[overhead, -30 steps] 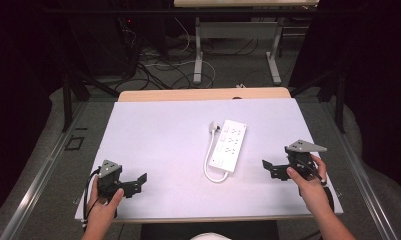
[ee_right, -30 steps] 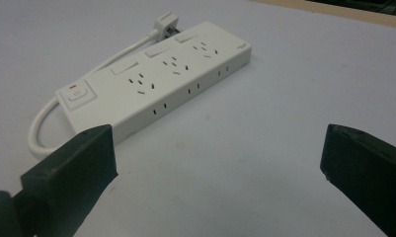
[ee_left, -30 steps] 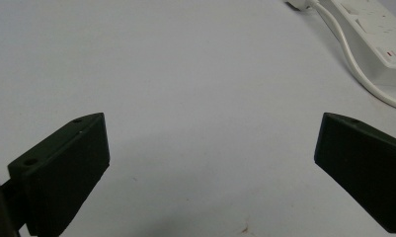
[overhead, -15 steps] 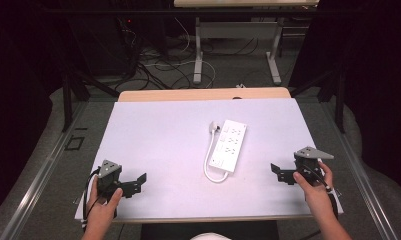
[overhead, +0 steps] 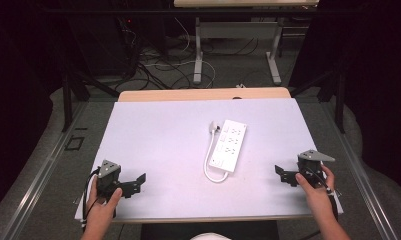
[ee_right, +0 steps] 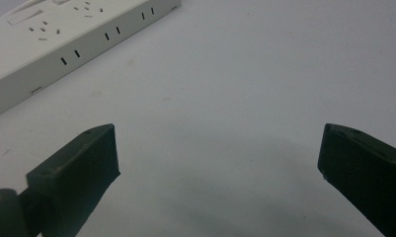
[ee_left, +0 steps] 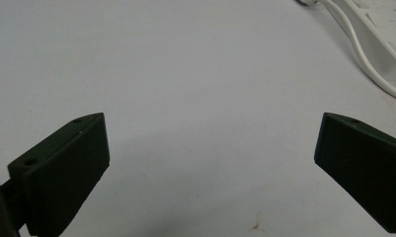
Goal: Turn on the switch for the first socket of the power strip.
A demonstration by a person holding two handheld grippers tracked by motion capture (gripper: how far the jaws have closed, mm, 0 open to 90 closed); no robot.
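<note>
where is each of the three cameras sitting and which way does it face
High view: fixed above the person's side, looking forward and down on the table; both hands show, with the left gripper and right gripper.
Left gripper view: rides on the left gripper, looking low along its wide-apart jaws across the table toward the power strip and its cable.
Right gripper view: rides on the right gripper, jaws wide apart, facing the power strip's slotted side.
Shared: all three show the power strip and table.

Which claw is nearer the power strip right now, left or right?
Right. The right claw sits open just off the power strip toward the table's right edge; the left claw, also open, is farther away at the near-left corner.
</note>
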